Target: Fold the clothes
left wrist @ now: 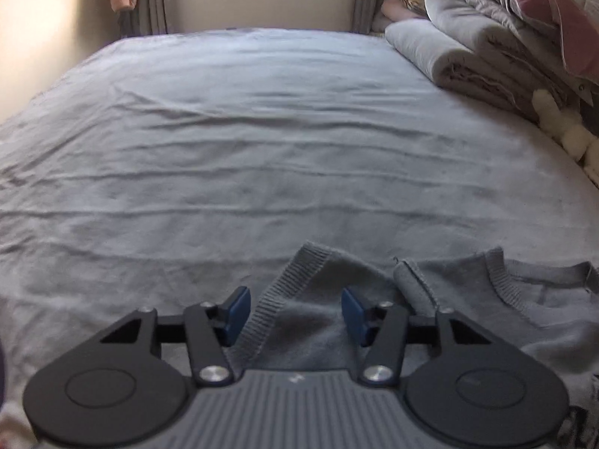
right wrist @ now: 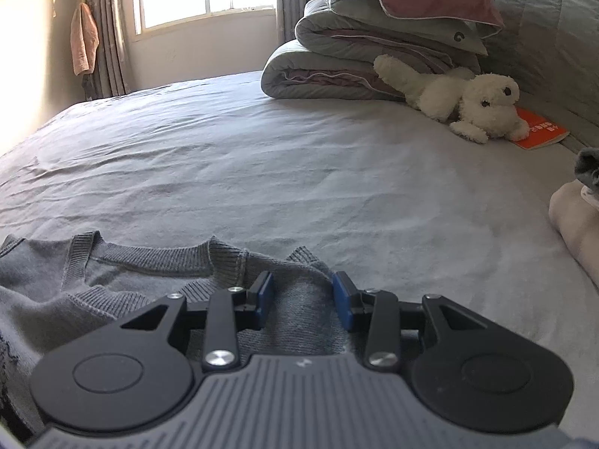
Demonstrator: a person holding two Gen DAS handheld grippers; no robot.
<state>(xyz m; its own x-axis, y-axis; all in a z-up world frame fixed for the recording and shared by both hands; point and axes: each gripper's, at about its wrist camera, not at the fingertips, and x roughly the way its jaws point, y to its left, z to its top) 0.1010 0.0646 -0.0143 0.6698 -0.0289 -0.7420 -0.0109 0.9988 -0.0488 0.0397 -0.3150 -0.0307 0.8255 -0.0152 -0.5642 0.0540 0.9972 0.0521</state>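
Observation:
A grey knit sweater lies flat on the bed, neckline facing away from me; it also shows in the right wrist view. My left gripper is open, its blue pads either side of a folded-in ribbed sleeve cuff at the sweater's left shoulder. My right gripper is open over the sweater's right shoulder, where a ribbed cuff lies folded in. Neither gripper holds the cloth.
The grey bedsheet stretches ahead to the window wall. Folded quilts and a pillow are stacked at the far right, with a white plush dog and an orange booklet. A beige garment lies at the right edge.

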